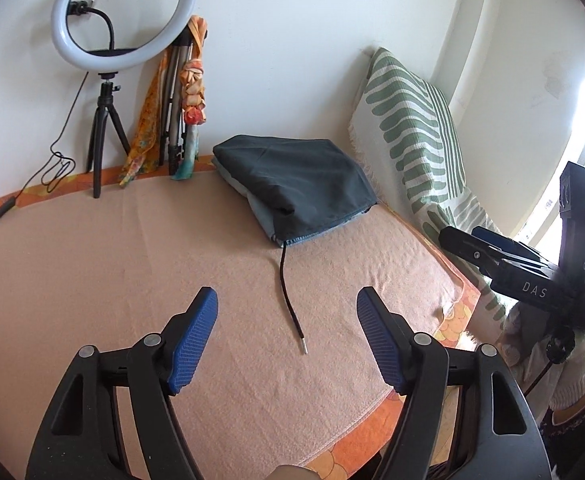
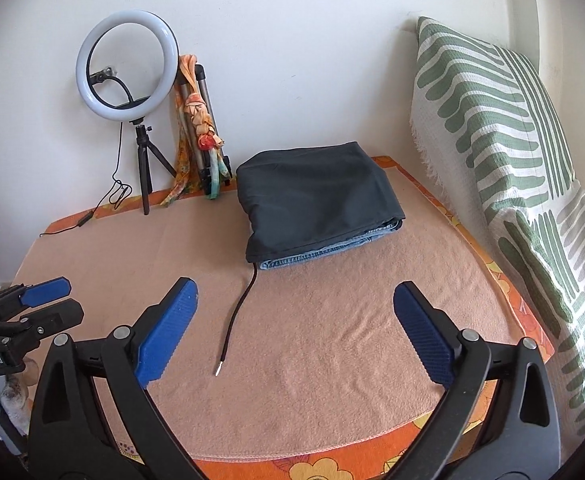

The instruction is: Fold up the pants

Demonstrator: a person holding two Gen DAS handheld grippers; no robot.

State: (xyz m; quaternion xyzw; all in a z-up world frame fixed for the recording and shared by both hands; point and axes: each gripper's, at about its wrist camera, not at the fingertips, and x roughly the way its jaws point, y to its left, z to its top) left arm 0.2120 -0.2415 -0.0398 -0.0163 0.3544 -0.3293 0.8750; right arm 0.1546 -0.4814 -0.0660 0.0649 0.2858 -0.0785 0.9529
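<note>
Both tongs, left (image 1: 286, 298) and right (image 2: 294, 290), tilt downward over the peach fleece blanket (image 2: 332, 340), ribbed blue pads spread, gripping nothing. Folded dark pants (image 2: 316, 204) lie toward the blanket's far edge, drawstring (image 2: 238, 312) trailing forward.

Both of your wrist cameras look forward and down past their own jaws across the blanket-covered worktop (image 1: 92, 248) toward the wall. They share the folded pants (image 1: 300, 176), ring light (image 2: 126, 64) and striped cushion (image 2: 492, 128); each glimpses the other gripper at its edge.
</note>
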